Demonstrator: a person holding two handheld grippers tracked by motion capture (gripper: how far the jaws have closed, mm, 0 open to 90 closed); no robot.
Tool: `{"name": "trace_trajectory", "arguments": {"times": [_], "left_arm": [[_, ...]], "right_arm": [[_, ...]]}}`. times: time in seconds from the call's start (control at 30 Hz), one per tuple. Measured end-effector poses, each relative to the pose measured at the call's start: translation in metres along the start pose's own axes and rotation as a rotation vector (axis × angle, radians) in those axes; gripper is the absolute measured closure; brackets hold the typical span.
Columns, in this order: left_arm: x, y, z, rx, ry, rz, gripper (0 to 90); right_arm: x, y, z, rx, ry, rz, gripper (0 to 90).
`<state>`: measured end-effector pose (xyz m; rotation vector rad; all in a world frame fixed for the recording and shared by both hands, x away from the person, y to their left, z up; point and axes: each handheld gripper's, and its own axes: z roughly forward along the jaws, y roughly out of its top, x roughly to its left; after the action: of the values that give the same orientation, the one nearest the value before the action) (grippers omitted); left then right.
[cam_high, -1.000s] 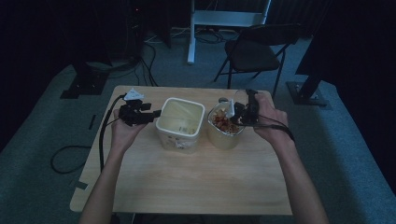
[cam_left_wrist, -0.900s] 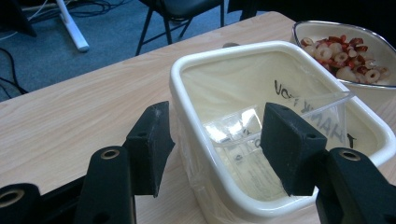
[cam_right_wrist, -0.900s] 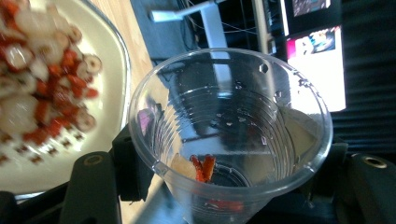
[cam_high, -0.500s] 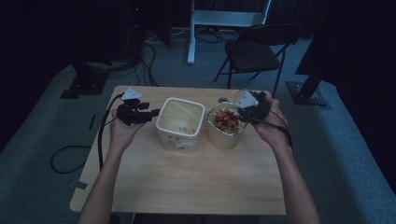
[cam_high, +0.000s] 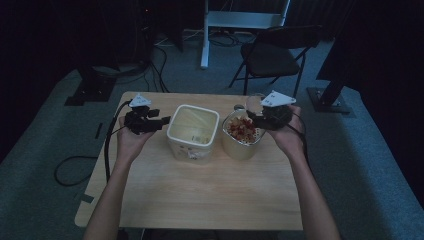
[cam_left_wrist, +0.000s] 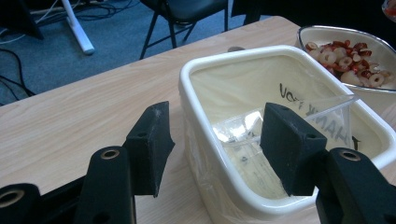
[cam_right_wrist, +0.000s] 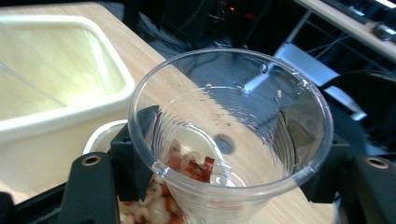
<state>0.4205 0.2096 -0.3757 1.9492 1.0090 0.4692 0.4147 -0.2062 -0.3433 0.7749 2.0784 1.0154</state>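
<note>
The right gripper (cam_high: 256, 116) has drawn back, clamped on a clear cup (cam_right_wrist: 229, 135); left gripper (cam_high: 165, 121) gapes apart

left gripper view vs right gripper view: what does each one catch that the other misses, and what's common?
Left gripper view alone: its open left gripper straddling the near wall of the cream tub, with a clear plastic bag printed with dark letters lying inside.

Right gripper view alone: the right gripper shut on a clear plastic cup holding a few red and white cereal pieces.

Both: the cream tub, the cereal bowl and the wooden table.
</note>
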Motion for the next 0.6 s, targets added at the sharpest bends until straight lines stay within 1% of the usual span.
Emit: {"name": "trace_trajectory", "arguments": {"times": [0.23,0.33,0.43,0.6], "left_arm": [[0.000,0.000,0.000,-0.001,0.000,-0.002,43.9],[0.000,0.000,-0.001,-0.001,-0.001,0.001,43.9],[-0.001,0.000,-0.002,-0.001,0.001,0.002,43.9],[0.000,-0.001,-0.002,-0.001,0.002,0.002,43.8]], "right_arm": [[0.009,0.005,0.006,0.000,0.052,0.006,32.1],[0.015,0.012,0.009,-0.027,0.100,0.030,32.0],[0.019,0.017,0.011,-0.043,0.131,0.046,32.0],[0.024,0.026,0.016,-0.072,0.207,0.096,31.9]]}}
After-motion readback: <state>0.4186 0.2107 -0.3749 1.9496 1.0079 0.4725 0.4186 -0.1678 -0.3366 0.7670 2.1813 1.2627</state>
